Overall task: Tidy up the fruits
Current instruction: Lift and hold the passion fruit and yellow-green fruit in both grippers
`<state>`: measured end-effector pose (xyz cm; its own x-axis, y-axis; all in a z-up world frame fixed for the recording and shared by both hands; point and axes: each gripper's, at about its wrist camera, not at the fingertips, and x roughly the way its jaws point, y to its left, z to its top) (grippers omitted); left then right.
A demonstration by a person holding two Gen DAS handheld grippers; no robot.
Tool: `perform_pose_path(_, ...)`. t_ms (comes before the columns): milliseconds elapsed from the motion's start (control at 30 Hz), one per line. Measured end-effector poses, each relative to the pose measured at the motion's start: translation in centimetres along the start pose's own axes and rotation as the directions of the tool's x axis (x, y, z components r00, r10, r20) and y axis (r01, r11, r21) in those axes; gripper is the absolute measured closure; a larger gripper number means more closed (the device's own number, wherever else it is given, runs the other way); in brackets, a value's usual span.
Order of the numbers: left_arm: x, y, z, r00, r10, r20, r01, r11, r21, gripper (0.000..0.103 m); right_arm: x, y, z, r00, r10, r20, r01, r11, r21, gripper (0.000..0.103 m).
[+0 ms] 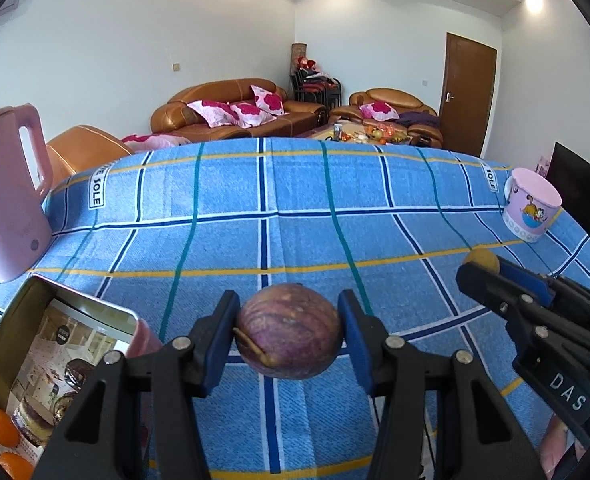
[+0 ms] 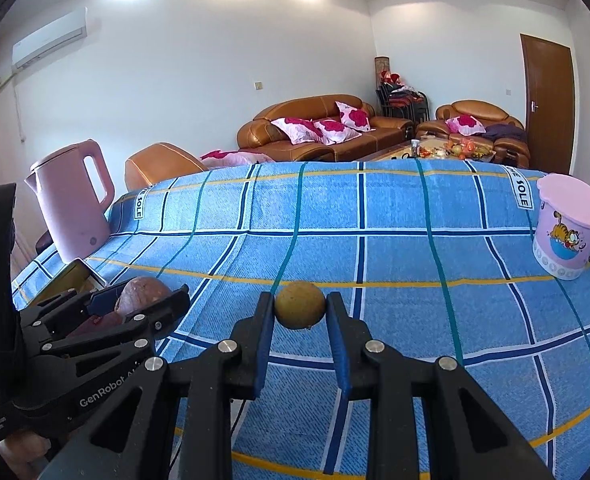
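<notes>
Holding a round purple passion fruit (image 1: 290, 332), the left gripper (image 1: 290, 330) sits just right of the metal tin (image 1: 23, 320), nearer than the right gripper (image 2: 299, 312), which clamps a small yellow-brown fruit (image 2: 299, 305).

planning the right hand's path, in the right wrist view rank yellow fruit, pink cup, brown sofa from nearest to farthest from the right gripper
1. yellow fruit, held in the right gripper.
2. pink cup, far right on the tablecloth.
3. brown sofa, beyond the table, by the back wall.

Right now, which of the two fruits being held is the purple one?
The big round purple fruit in the left hand-held gripper. The right hand-held gripper holds a smaller yellow-brown fruit.
</notes>
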<state>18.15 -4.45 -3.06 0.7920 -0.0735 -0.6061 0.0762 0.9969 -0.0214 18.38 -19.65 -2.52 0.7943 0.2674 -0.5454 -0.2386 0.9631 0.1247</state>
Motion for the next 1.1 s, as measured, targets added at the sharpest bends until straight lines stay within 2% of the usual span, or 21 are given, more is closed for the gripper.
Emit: perform_pose_path(1100, -2.4, -0.2, -0.3, 0.991, 0.054, 0.123, -0.056, 0.998, 0.009, 0.050, -2.1, 0.8, -0.4, 0.995, 0.004, 0.100, 0.000, 0.999, -0.039, 0.075)
